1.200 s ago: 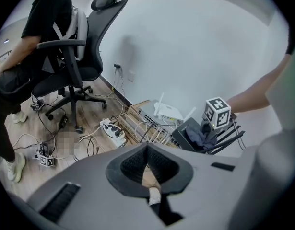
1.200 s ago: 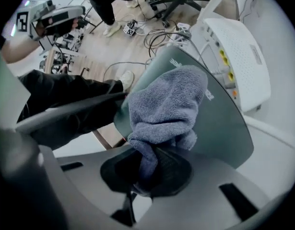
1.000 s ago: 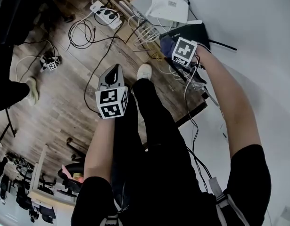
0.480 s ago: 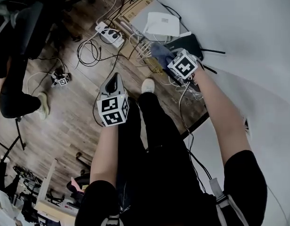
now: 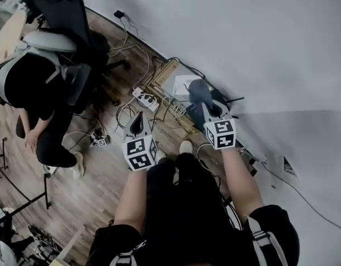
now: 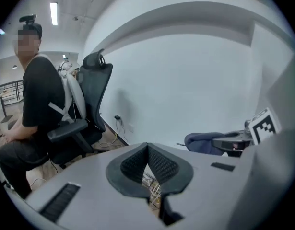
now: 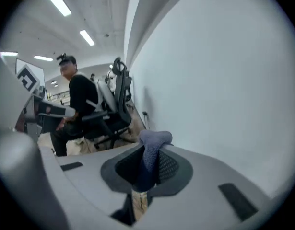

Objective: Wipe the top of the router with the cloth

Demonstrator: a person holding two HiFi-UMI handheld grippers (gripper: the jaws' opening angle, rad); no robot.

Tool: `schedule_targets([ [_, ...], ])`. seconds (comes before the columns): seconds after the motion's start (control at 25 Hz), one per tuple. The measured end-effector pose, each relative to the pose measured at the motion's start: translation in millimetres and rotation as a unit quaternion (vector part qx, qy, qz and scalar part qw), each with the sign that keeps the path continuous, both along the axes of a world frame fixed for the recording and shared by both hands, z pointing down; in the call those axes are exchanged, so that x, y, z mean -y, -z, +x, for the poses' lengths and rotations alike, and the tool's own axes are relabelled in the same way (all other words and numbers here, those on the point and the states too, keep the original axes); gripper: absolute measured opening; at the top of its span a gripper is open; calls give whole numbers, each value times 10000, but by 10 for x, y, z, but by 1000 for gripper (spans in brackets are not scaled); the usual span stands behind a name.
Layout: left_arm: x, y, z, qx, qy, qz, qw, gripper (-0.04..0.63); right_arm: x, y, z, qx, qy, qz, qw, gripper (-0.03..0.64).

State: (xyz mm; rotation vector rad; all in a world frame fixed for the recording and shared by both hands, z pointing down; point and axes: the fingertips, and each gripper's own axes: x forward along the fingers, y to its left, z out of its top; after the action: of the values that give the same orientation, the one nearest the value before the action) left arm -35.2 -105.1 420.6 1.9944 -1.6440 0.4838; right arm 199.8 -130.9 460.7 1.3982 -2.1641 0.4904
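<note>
Head view shows the right gripper (image 5: pixel 208 107) clamped on a bunched-up blue cloth (image 5: pixel 198 91), which sticks out past its tips. The black router (image 5: pixel 227 106) sits on the floor just beyond and below those tips, mostly hidden under the cloth and gripper, so I can only really see an edge and an antenna. A white box (image 5: pixel 183 85) sits just to the left of the cloth, with a tangle of cables (image 5: pixel 169 105) between the two grippers. The left gripper (image 5: pixel 138 125) hangs off to the side, well apart from the router, jaws together with nothing in them. The right gripper view looks out along the wall (image 7: pixel 219 80) rather than down, so I reckon the cloth is up in the air and not on the router. If it were me, I'd tip the right gripper down so the loose end lies flat on the lid, then drag it across in long, light passes. I'd keep clear of the antenna and the plugged-in leads so nothing gets yanked. The left one could steady the router if it starts to slide.
</note>
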Motion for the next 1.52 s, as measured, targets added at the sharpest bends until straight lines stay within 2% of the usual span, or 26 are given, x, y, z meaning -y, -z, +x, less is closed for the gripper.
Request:
schedule_targets([
  [0.12,69,579,12,31,1,306,9995,-6,-29,842,-82,642,-348,853,9937,23],
  [0.24,109,1156,36,-53,39,656,9978,-6,-72,1673,-214,1164,-431,1699,9776,23],
  [0.36,180,1750,82,-39,-4,1082,9941,-6,-62,2452,-260,1281,-514,2475,9590,23],
  [0.48,196,2389,121,113,-71,1520,9883,-6,-94,3091,-195,1333,-709,2892,9453,23],
  [0.72,211,3455,237,215,-210,2314,9724,-6,23,3627,-63,1525,-774,2907,9414,23],
  [0.84,323,3726,189,199,-260,2387,9706,-6,163,3870,-168,1554,-708,2888,9420,23],
  [0.96,390,3703,204,59,-369,2254,9735,-6,213,3969,-253,1492,-681,2876,9436,23],
  [1.12,281,3567,338,223,-511,2351,9704,-6,109,3821,-196,1497,-640,2896,9432,23],
  [1.52,358,3609,383,128,-522,2452,9680,-6,209,3905,-243,1599,-508,2942,9409,23],
])
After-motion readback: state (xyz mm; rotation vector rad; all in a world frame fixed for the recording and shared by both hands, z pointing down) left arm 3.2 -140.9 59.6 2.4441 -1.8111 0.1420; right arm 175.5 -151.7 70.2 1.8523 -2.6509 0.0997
